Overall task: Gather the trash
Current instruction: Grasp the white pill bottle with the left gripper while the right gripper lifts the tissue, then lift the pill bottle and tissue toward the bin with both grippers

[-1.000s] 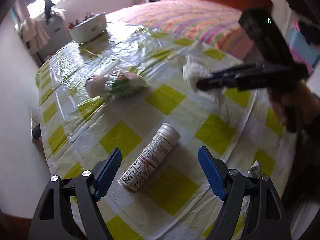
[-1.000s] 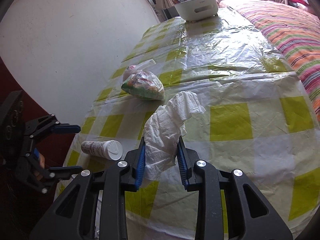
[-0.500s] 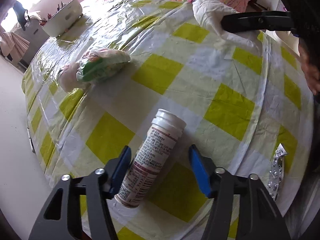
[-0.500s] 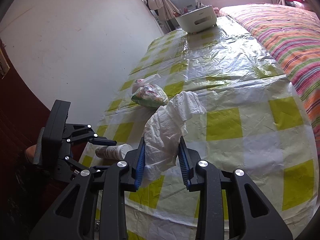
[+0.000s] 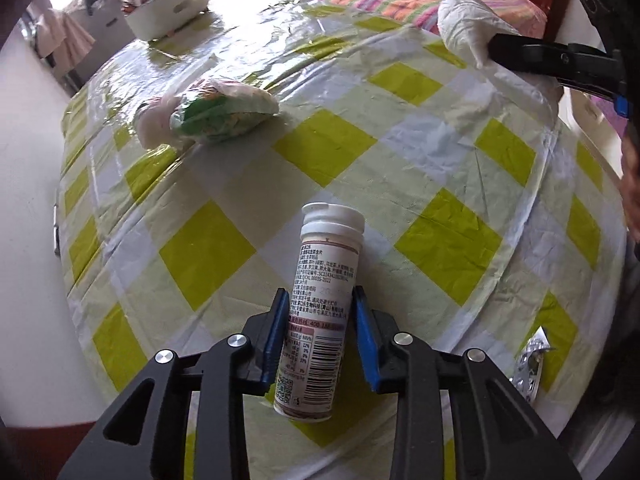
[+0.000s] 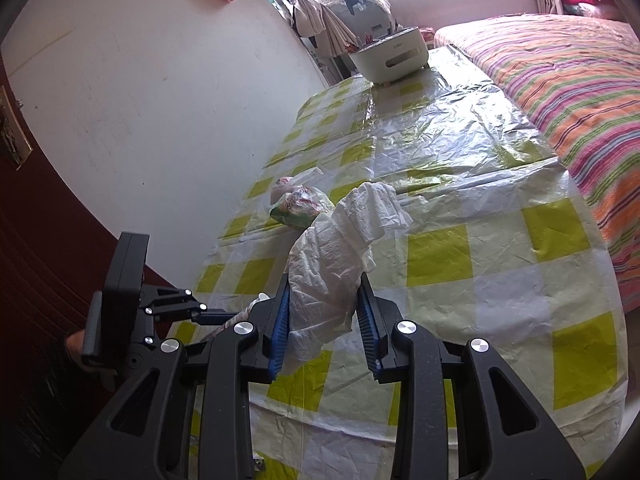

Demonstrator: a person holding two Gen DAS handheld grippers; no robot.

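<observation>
My left gripper is shut on a white labelled tablet tube with a white cap, lying on the yellow-checked table. My right gripper is shut on a crumpled white tissue and holds it above the table's near end. The tissue also shows in the left wrist view, held at the far right. A clear bag of green and orange wrappers lies on the table further back; it also shows in the right wrist view.
A white basket stands at the table's far end. A silver blister pack lies at the table's near right edge. A striped bed runs along the right side, a white wall along the left.
My left gripper moved forward over the tube and closed on it. My right gripper lifted slightly with the tissue still held.
</observation>
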